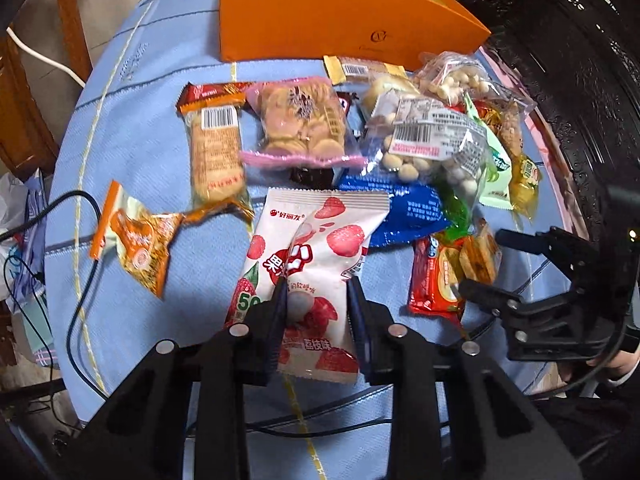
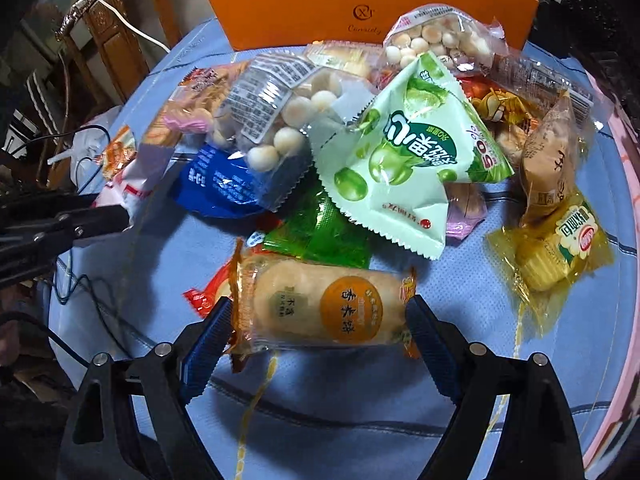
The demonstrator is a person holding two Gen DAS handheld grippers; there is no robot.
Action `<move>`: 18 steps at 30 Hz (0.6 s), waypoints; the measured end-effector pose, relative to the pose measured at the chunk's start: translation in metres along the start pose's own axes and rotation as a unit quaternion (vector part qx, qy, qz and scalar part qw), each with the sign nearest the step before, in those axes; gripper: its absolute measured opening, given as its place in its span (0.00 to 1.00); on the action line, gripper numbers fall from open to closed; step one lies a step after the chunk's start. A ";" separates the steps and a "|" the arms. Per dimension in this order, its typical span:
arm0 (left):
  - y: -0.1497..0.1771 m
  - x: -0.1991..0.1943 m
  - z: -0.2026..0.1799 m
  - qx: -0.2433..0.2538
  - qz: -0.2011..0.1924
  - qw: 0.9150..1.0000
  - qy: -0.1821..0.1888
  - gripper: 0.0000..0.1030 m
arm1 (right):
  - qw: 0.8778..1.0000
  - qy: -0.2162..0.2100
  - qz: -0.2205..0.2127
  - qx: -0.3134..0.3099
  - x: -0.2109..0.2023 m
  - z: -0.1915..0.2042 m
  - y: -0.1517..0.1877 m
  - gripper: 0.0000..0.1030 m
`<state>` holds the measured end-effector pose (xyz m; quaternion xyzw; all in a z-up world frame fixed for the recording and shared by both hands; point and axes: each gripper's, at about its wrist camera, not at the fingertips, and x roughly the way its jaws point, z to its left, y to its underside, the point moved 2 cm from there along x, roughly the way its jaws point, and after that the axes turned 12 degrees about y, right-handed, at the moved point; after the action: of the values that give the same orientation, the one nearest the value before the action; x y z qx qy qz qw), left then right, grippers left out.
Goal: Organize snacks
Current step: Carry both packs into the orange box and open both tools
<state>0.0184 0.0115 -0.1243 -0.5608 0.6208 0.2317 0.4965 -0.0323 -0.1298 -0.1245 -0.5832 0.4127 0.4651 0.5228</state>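
Strawberry candy bag (image 1: 308, 276): it is white and pink, pinched near its lower part by the left gripper (image 1: 316, 292), and it hangs in front of the snack pile.
Left gripper: its jaws are nearly together, and they crease the bag between them; I judge the hold firm enough to carry.
Bread pack (image 2: 320, 308): it has an orange round label and lies on the blue cloth of the table (image 2: 360, 420), between the jaws of the right gripper (image 2: 320, 312).
Right gripper: its jaws are wide; the pads stand at the two crimped ends of the pack, and I cannot tell if they already press.
Good way: close on the ends slowly, because the bread inside looks soft and may be squashed.
Orange box (image 1: 340, 12): it stands behind the pile and is probably the destination.
Risk: the green bag (image 2: 400, 152) and the other loose packs lie near, so lift straight up.
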 end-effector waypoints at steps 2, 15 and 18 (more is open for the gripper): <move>0.001 0.001 -0.003 -0.001 0.002 1.000 -0.001 0.28 | 1.000 0.000 0.001 -0.006 0.002 0.001 0.000 0.88; 0.001 0.003 -0.006 0.003 0.006 1.000 0.001 0.28 | 0.998 -0.049 -0.004 0.048 -0.017 -0.026 0.007 0.73; -0.002 -0.004 -0.009 0.010 -0.002 1.000 0.002 0.28 | 0.998 -0.051 -0.017 0.044 -0.029 -0.026 0.005 0.73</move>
<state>0.0162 0.0049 -0.1170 -0.5574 0.6230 0.2231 0.5014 -0.0409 -0.1567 -0.0965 -0.5425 0.3953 0.4666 0.5760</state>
